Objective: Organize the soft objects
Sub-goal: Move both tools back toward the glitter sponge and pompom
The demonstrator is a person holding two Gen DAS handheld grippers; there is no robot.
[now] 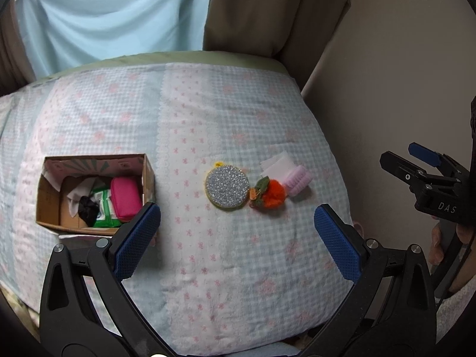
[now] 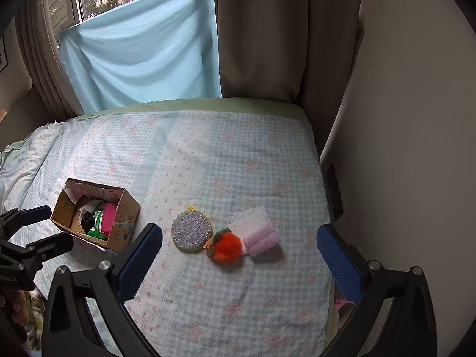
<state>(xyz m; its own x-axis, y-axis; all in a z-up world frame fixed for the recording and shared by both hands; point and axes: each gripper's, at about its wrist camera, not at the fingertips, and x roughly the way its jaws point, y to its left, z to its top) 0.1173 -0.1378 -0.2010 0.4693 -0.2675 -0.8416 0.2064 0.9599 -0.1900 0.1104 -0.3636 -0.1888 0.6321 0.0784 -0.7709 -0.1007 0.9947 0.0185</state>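
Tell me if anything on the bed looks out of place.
Three soft items still lie loose outside the cardboard box: the glittery round pad, the orange pom-pom and the lilac piece, bunched together. Nothing looks damaged.

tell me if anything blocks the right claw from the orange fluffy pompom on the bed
Nothing visible does. The open right claw hovers with bare checked bedspread before the orange fluffy pompom, which touches the round silver glitter pad and lilac ribbed roll.

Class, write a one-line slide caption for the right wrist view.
Open right gripper hovers above round silver glitter pad, fluffy orange pompom and lilac ruffled cloth on the checked quilt.
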